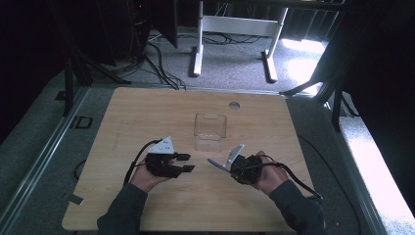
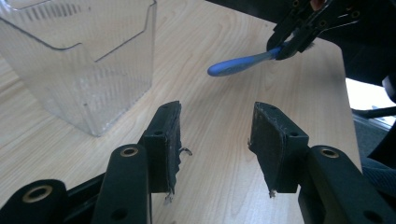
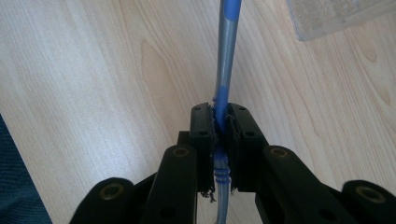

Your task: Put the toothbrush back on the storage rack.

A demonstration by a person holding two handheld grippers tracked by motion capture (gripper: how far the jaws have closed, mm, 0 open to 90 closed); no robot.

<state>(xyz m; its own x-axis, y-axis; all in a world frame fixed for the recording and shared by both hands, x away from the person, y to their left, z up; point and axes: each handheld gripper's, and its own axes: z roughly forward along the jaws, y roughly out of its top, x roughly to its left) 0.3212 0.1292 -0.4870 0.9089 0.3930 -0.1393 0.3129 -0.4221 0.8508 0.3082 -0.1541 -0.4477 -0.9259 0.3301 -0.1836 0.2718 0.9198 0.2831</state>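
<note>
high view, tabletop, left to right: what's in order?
left gripper → blue-handled tool → right gripper. The clear plastic bin sits farther back, overlapping the tool's span, so it's left out of the order.

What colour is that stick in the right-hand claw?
Blue and grey toothbrush, seen best in the right gripper view.

Both forearms are stretched in from the near edge of the scene. The left gripper (image 1: 186, 163) is held low on the left, its jaws kept apart. The right gripper (image 1: 226, 165) is held on the right, its jaws pressed tight together.
</note>
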